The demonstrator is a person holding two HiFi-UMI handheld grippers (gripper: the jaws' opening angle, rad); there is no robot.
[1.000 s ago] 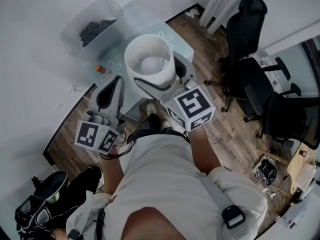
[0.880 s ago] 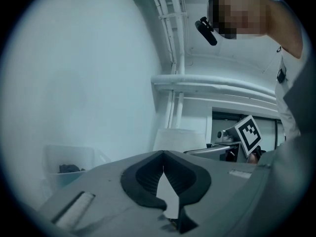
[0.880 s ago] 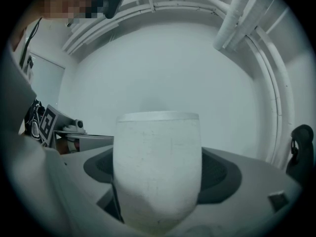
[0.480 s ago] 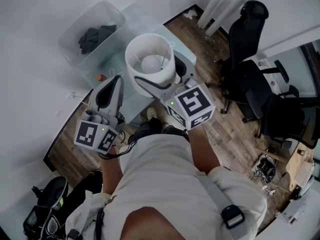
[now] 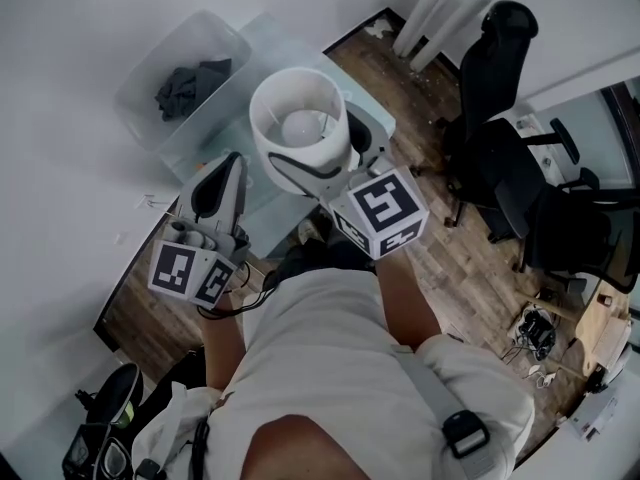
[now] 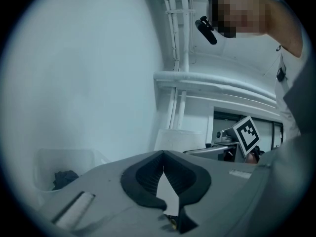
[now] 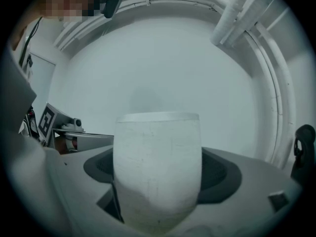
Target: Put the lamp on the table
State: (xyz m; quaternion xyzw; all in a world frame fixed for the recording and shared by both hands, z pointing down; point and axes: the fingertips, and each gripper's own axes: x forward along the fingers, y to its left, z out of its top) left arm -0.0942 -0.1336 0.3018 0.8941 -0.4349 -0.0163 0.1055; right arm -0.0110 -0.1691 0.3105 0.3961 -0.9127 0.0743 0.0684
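At centre frame the right gripper (image 5: 305, 173) is clamping the lamp (image 5: 298, 118) by its probably light, crushable shade, while the left gripper (image 6: 163, 154) is hanging closed, empty.

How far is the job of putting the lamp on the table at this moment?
Done: the lamp is picked up, clamped in the right gripper. In hand: it is held upright over the glass table; its base is hidden. Left: set it down and release. The left gripper is shut and empty.
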